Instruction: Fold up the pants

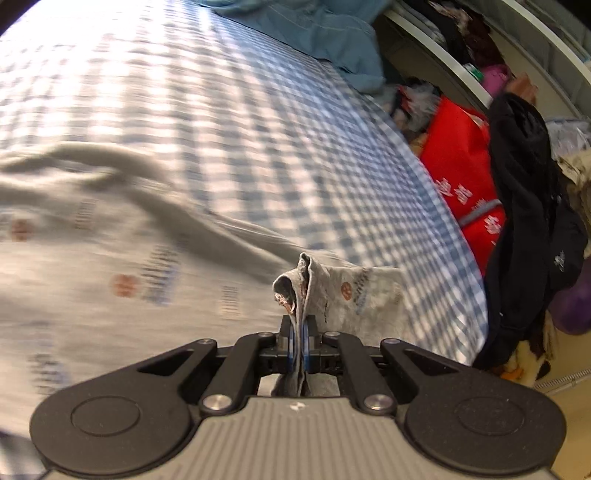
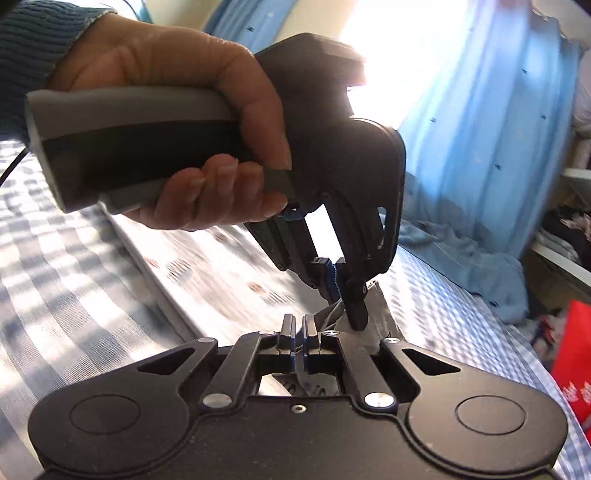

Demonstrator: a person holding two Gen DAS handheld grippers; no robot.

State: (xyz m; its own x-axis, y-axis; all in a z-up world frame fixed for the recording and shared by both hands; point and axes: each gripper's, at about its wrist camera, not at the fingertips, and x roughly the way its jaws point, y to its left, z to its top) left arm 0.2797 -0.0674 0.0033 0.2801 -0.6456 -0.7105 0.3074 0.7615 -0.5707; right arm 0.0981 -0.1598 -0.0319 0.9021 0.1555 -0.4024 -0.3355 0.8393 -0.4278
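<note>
Light grey pants [image 1: 110, 258] with small printed marks lie spread over a blue-and-white checked bed sheet [image 1: 258, 129]. My left gripper [image 1: 300, 332] is shut on a bunched edge of the pants, which sticks up between its blue pads and is lifted off the bed. In the right wrist view a hand [image 2: 166, 74] holds that left gripper [image 2: 340, 291] just ahead, pinching the same cloth. My right gripper [image 2: 298, 328] is shut close beside it, with grey pants cloth [image 2: 229, 266] running in under its fingers.
A crumpled blue garment [image 1: 332, 33] lies at the far end of the bed. Beside the bed's right edge are a red bag [image 1: 461, 166], a hanging black garment [image 1: 524, 221] and white shelves [image 1: 461, 44] stuffed with clothes. A blue curtain [image 2: 480, 129] hangs behind.
</note>
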